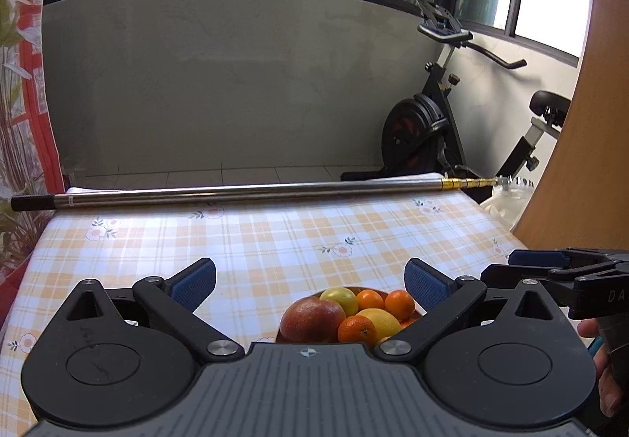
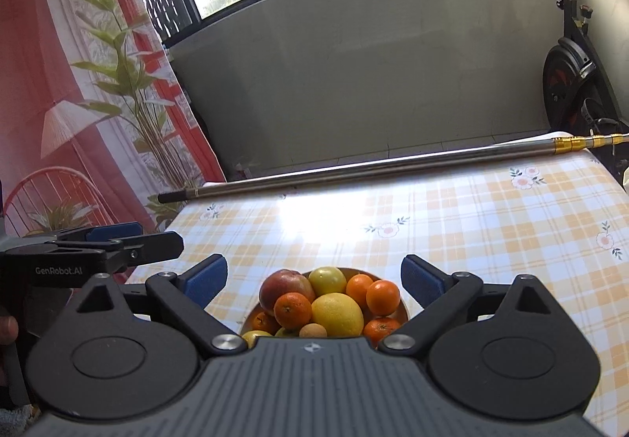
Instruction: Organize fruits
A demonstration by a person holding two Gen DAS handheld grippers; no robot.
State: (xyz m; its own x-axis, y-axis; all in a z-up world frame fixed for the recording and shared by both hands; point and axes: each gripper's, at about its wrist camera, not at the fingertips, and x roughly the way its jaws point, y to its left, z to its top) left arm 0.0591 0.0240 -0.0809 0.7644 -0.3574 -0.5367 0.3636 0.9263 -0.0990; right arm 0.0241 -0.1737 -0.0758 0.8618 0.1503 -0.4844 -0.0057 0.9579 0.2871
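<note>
The left gripper (image 1: 310, 283) is seen with its blue-padded fingers (image 1: 194, 281) spread wide apart and nothing between them. Ahead of and below the gap between those fingers sits the shallow brown bowl (image 2: 401, 305), heaped with fruit: a red-yellow apple (image 1: 312, 319) nearest the left finger, a yellow-green round fruit (image 1: 340, 297) behind it, a yellow lemon (image 1: 379, 321) in the middle, and small orange tangerines (image 1: 400, 303) close to the right finger. The right gripper (image 2: 314, 281) is likewise held with its fingers (image 2: 422, 281) fully apart and empty, the same bowl centred beyond its fingertips. The two tools are held side by side, each visible at the edge of the other's view.

Risks are judged as follows. The fruit is piled loosely; a finger pushed into the heap could roll a tangerine over the rim and across the checked, flower-printed cloth on the desk (image 1: 275, 240). With both tools aimed at one bowl, a collision of the neighbouring fingers is possible if both are lowered together.

Open room is ample beyond the fingertips, up to the long metal pole (image 1: 255, 191) lying along the far edge. The left desk edge lies close beside the left gripper.
</note>
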